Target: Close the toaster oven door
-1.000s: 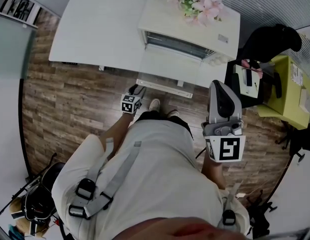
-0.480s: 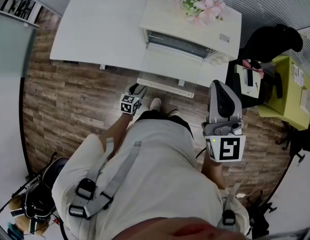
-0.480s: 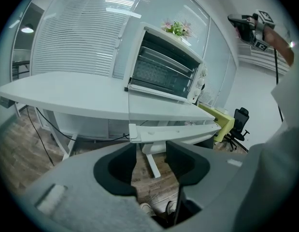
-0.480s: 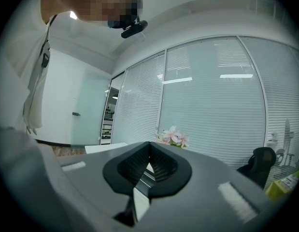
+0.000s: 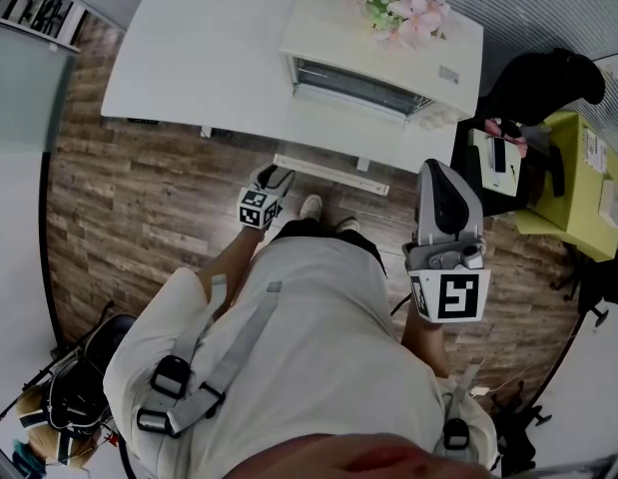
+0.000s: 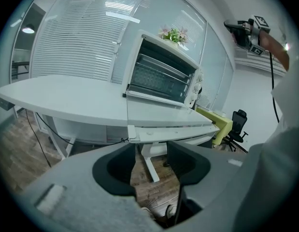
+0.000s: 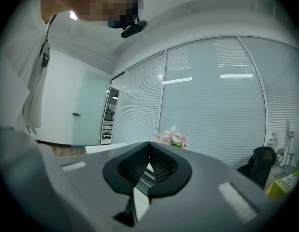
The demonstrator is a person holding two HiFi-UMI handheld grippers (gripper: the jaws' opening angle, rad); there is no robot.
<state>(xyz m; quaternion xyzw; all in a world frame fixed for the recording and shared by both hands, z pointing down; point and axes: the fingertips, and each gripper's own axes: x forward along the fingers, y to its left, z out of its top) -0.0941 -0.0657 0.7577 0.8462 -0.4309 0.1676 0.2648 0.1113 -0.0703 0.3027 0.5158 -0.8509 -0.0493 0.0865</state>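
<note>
Head view: the oven (image 5: 333,33) door (image 5: 343,133) lies open and flat, just ahead of the left gripper (image 5: 273,178). Left gripper view: its jaws, just opened wider, stand apart and empty below the door's front edge, so push up evenly from underneath. Right gripper view: the right gripper (image 7: 149,166) has its jaws together, empty.

Pink flowers (image 5: 398,6); white table (image 5: 189,58); yellow-green desk (image 5: 568,183) at right.

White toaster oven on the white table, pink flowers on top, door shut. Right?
No. The drop-down door of the white toaster oven is folded down open, not shut; the left gripper view shows it. Oven on the white table, pink flowers on top: correct.
</note>
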